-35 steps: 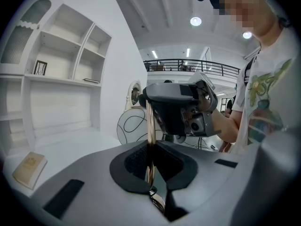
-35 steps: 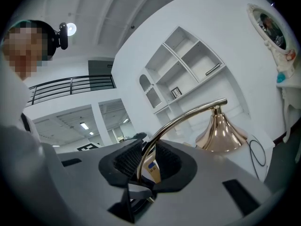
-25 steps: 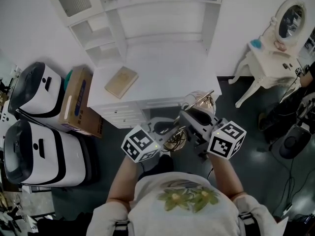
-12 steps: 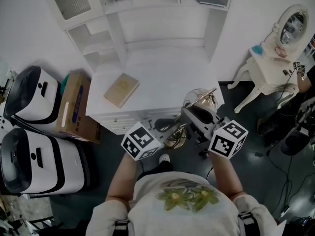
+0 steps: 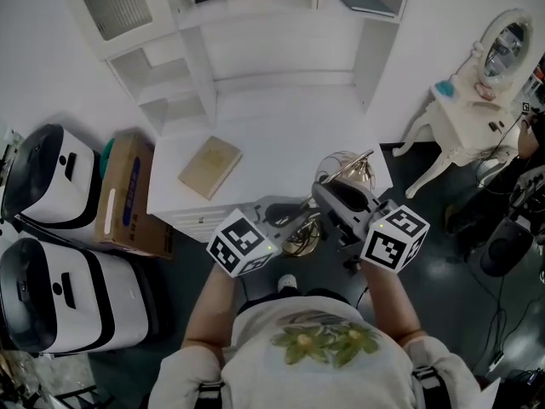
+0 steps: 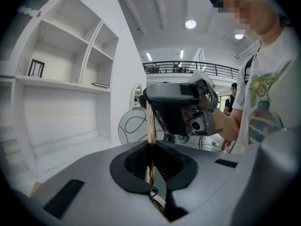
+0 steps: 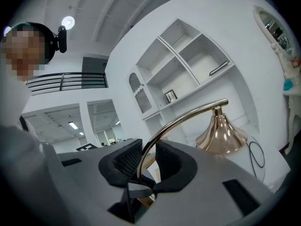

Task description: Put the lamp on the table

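You hold the lamp (image 5: 349, 175) in both grippers. The left gripper (image 6: 150, 166) has its jaws pinched on the thin stem, and the right gripper (image 7: 143, 161) has its jaws clamped on the curved arm, with the shade beyond them. The lamp looks not yet set on the desk (image 5: 281, 135), so lowering and release remain.

No legible text, number or brand was found in any view.

- Cardboard box (image 5: 128, 196) on the floor: a blue printed strip was noted on its side, too small to be read.
- Left marker cube (image 5: 243, 244) and right marker cube (image 5: 393, 239): only black-and-white square patterns were seen, no letters or digits.
- Book (image 5: 209, 166) on the bench (image 5: 281, 135): the cover was seen as plain tan; no title could be made out.
- Shirt (image 5: 324, 348): a green graphic was recorded, with no wording legible.
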`<move>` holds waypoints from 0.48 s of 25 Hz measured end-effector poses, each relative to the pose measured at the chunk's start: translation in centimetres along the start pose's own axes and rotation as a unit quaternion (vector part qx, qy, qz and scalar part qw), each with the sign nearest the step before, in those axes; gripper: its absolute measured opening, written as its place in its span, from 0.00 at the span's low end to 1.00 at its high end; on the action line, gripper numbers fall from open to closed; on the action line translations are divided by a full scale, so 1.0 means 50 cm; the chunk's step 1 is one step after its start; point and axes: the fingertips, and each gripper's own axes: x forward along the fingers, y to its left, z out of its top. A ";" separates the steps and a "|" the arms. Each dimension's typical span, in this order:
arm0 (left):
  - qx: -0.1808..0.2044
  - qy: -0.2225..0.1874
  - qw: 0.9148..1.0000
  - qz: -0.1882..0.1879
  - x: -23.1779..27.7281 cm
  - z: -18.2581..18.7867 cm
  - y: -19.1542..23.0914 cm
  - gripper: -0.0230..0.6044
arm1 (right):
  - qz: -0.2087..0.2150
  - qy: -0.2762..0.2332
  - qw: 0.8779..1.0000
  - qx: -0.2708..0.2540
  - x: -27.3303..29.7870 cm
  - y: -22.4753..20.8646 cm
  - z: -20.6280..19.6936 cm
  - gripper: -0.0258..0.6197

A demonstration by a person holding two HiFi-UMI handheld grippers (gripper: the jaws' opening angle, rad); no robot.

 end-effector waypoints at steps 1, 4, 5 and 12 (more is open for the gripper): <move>0.001 -0.001 1.000 0.000 -0.001 -0.001 0.008 0.10 | -0.001 -0.001 1.000 -0.001 0.007 -0.002 0.001 0.19; 0.000 -0.002 1.000 0.001 -0.002 -0.004 0.025 0.10 | -0.005 0.004 1.000 -0.004 0.022 -0.008 0.000 0.19; -0.001 -0.003 1.000 0.001 -0.002 -0.004 0.028 0.10 | -0.005 0.005 1.000 -0.004 0.026 -0.010 0.000 0.19; -0.005 -0.008 1.000 -0.010 0.012 -0.002 0.047 0.10 | -0.009 0.003 1.000 0.002 0.036 -0.034 0.006 0.19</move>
